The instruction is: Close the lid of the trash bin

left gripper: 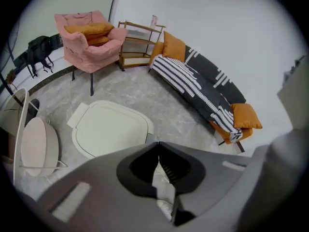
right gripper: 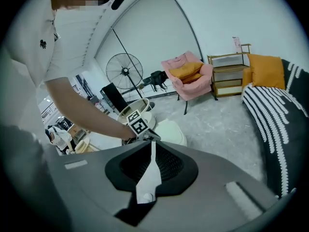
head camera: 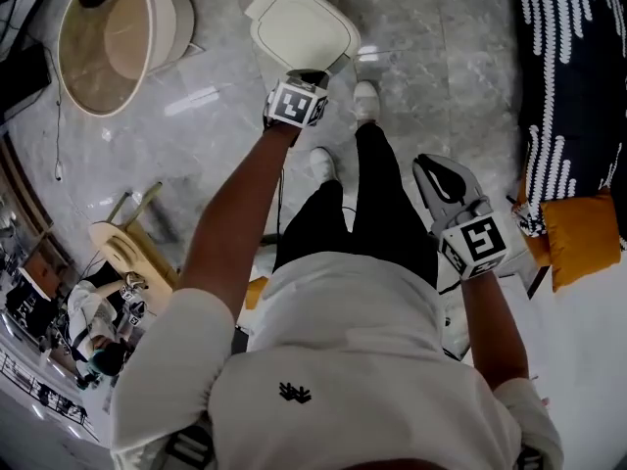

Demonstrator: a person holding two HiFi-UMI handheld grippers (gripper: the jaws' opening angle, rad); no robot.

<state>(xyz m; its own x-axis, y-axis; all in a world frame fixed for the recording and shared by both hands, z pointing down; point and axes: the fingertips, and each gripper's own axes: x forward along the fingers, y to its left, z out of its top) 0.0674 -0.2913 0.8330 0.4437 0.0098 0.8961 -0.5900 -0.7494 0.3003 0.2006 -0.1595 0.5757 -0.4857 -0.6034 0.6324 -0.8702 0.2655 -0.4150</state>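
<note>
The cream trash bin (head camera: 302, 29) stands on the grey marble floor in front of the person's feet, its lid (left gripper: 110, 128) lying flat on top. My left gripper (head camera: 323, 74) is stretched out toward the bin's near rim, jaws shut and empty, tips (left gripper: 158, 143) just beside the lid's near-right edge. Whether they touch it I cannot tell. My right gripper (head camera: 423, 162) hangs by the person's right side, well away from the bin, also shut with nothing in it. In the right gripper view its jaws (right gripper: 152, 140) point toward the bin (right gripper: 171, 131) and the left arm.
A round open tub (head camera: 103, 37) with a pale oval panel leaning on it stands left of the bin. A striped sofa (left gripper: 203, 93) with orange cushions runs along the right. A pink armchair (left gripper: 89, 45) and a wooden shelf (left gripper: 137, 45) stand behind. People sit at far left (head camera: 93, 331).
</note>
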